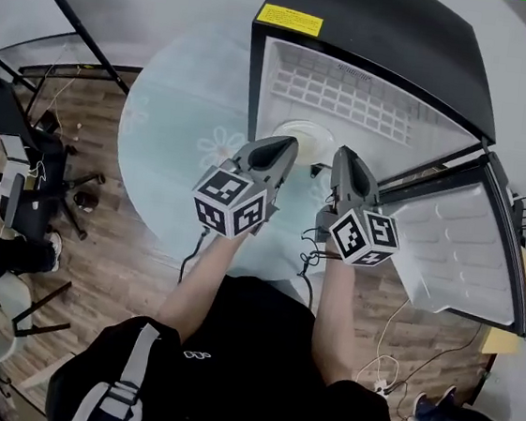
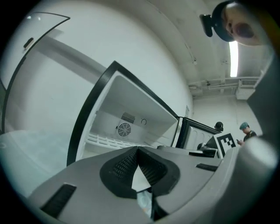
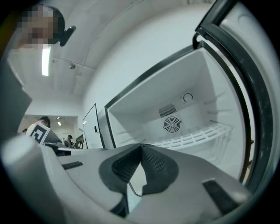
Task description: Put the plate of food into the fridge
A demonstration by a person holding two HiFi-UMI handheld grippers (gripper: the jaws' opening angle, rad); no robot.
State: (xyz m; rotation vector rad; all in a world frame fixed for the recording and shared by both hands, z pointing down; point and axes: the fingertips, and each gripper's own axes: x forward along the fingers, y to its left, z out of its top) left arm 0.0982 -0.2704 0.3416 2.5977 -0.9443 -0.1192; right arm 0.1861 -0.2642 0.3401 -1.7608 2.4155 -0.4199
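Observation:
A pale plate [image 1: 304, 136] hangs between my two grippers, just in front of the open fridge [image 1: 377, 39]. My left gripper [image 1: 287, 147] is shut on the plate's left rim and my right gripper [image 1: 342, 155] on its right rim. In the left gripper view the jaws [image 2: 138, 151] meet at their tips, with a pale sliver of the plate [image 2: 144, 201] behind them. The right gripper view shows the same: closed jaws [image 3: 141, 146] and a thin rim edge [image 3: 131, 189]. Both look level into the white fridge interior, at its wire shelf [image 3: 192, 139] and rear fan [image 2: 124, 129]. The food is hidden.
The fridge door [image 1: 466, 247] stands swung open at the right. A round pale rug [image 1: 179, 120] lies on the wood floor left of the fridge. Chairs and stands [image 1: 29, 197] crowd the left edge; cables [image 1: 387, 361] trail on the floor at the right. Someone's legs [image 1: 447, 419] show bottom right.

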